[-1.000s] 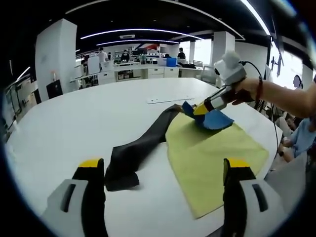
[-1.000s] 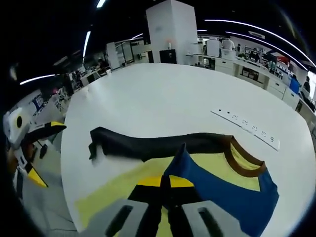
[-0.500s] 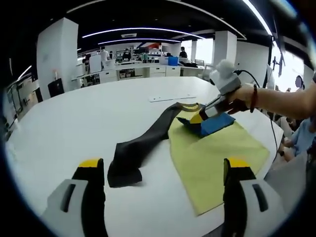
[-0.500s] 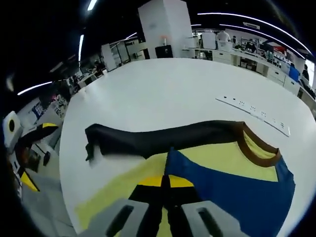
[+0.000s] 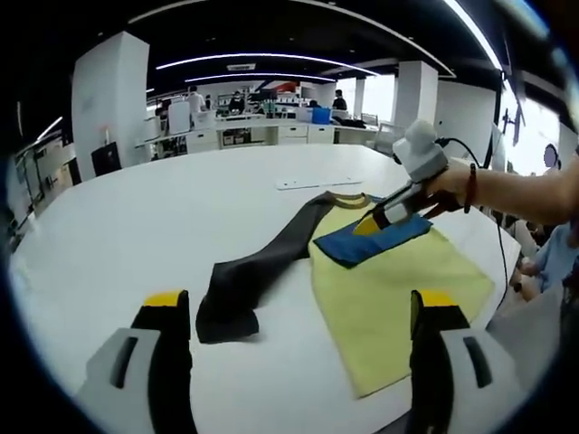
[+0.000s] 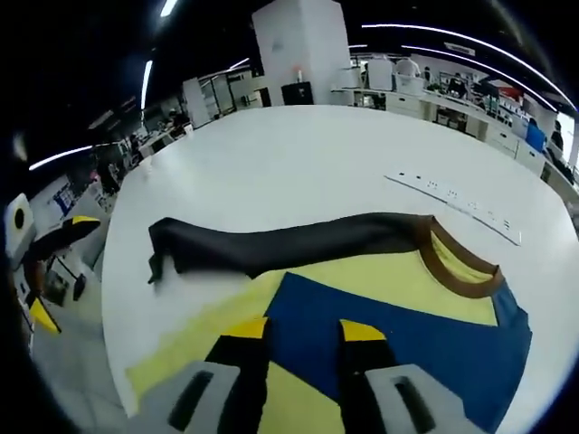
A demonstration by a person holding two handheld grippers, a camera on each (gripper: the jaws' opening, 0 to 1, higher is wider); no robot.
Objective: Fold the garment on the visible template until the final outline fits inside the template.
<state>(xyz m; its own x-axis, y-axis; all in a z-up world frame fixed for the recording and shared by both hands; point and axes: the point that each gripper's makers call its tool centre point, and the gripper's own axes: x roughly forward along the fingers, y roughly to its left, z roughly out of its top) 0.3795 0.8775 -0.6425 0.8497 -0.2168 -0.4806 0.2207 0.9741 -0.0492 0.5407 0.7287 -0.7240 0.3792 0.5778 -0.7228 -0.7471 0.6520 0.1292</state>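
Since it lies limp and flat on the white table (image 5: 136, 226), the garment (image 5: 398, 289) looks like thin, light jersey: it will drape, slide a little on the smooth top and crease wherever it is pinched. Its yellow body spreads across the near right of the table in the left gripper view, with the blue sleeve (image 6: 407, 339) folded over onto the chest and the black sleeve (image 5: 258, 271) stretched out straight to the left, its cuff curled up.

At the blue sleeve the right gripper (image 6: 303, 327) has its jaws parted with nothing between them, the blue cloth lying flat just beyond the tips. Hanging back near the table edge, the left gripper (image 5: 298, 303) has its jaws spread wide and is well clear of the cloth.

My guess is that the black cuff is the best place to grip, low and by the hem, so the sleeve follows without dragging the body. Plenty of bare table lies to the far side and left; the right hem sits close to the table edge, where it could slip off. A pale strip (image 6: 452, 206) lies beyond the brown collar (image 6: 457, 262).
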